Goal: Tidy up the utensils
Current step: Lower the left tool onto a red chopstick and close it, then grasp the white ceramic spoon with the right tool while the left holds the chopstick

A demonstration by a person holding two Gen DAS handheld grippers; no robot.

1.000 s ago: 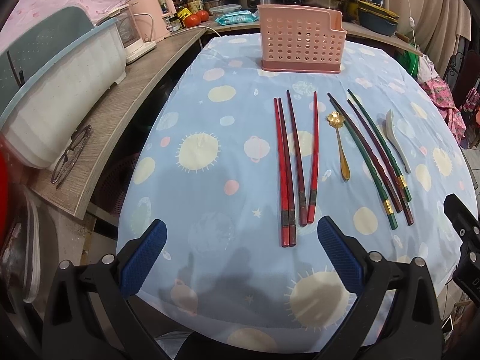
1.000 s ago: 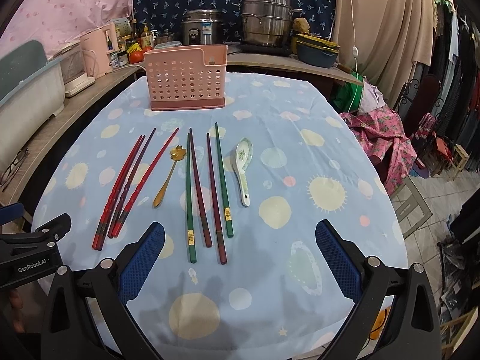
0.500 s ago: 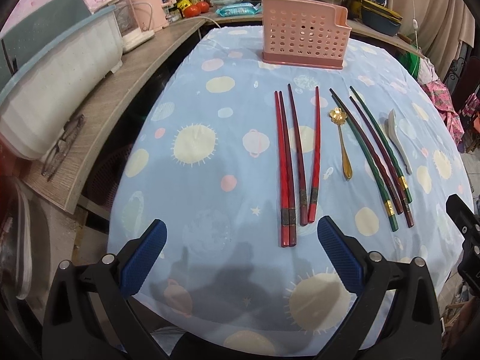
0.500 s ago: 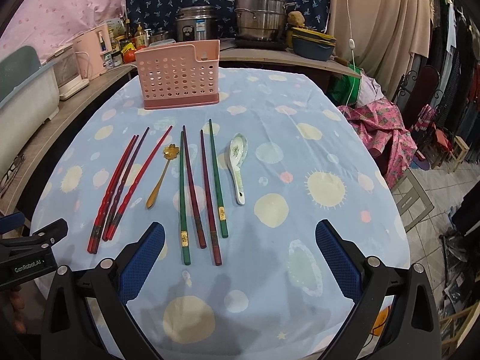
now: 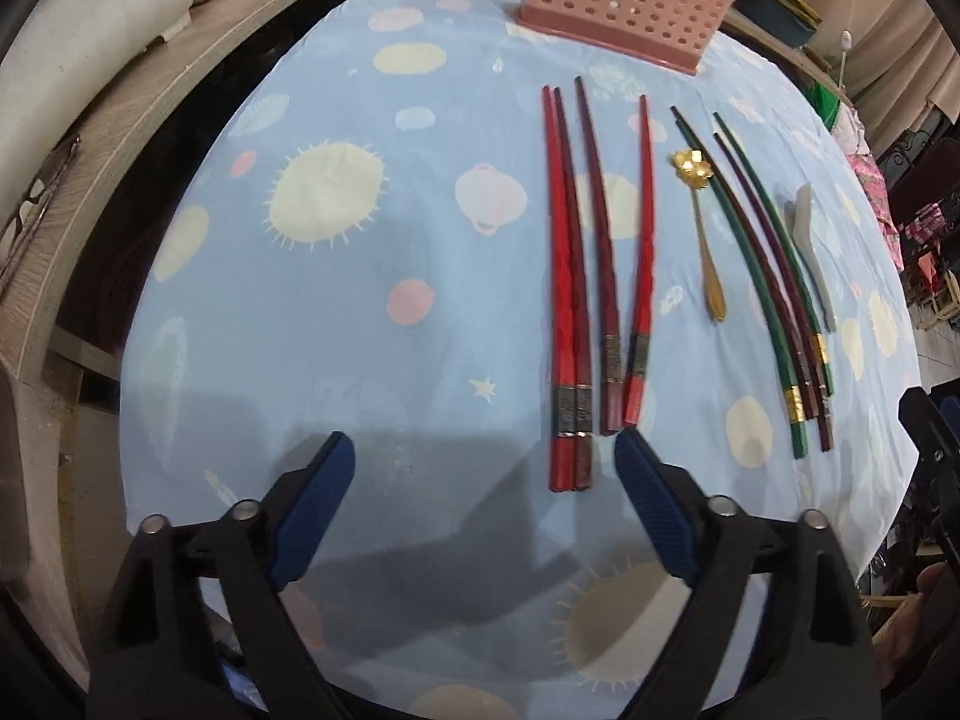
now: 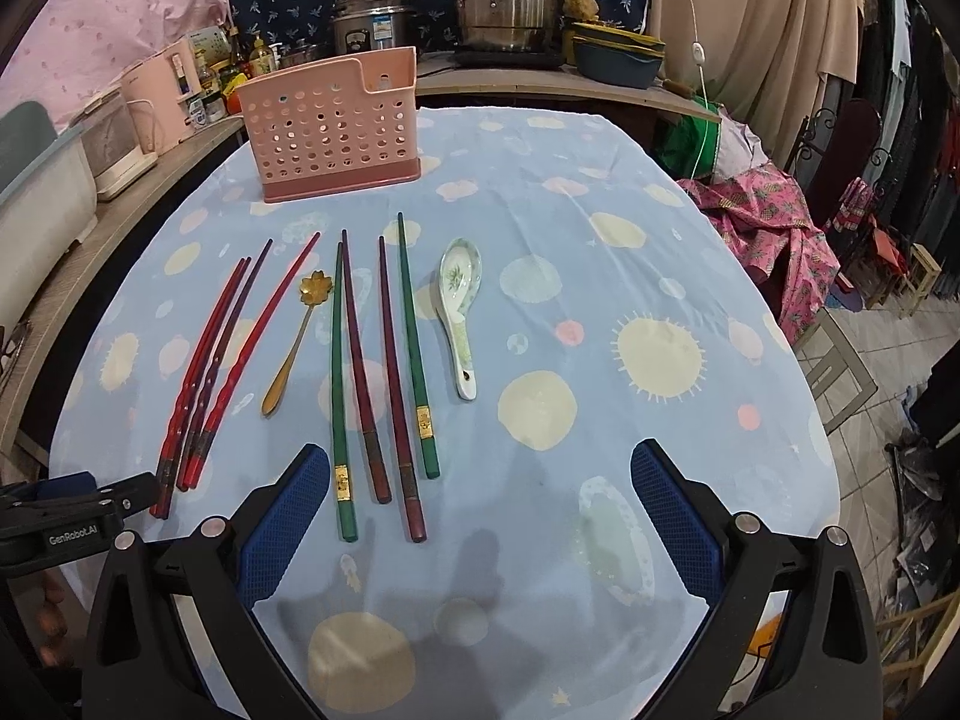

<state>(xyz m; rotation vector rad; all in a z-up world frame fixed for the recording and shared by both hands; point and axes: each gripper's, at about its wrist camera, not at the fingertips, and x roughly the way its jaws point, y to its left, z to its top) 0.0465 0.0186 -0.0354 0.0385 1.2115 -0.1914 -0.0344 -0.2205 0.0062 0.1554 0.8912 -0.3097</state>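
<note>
Nothing is picked up yet; this looks like the approach to a first grasp. The left gripper [image 5: 485, 483] hangs jaws apart and empty just short of the red chopsticks [image 5: 570, 300], the right gripper [image 6: 480, 507] likewise spread near the green chopsticks [image 6: 339, 396]. The holder [image 6: 330, 126] stands across the table [image 6: 600, 312]. Next, I judge, the left must descend and straddle a chopstick's thick end.

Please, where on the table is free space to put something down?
Free: cloth right of the white spoon, cloth left of the red chopsticks, and the near edge by both open grippers. Crowded: the row from red chopsticks to spoon, before the pink basket.
</note>
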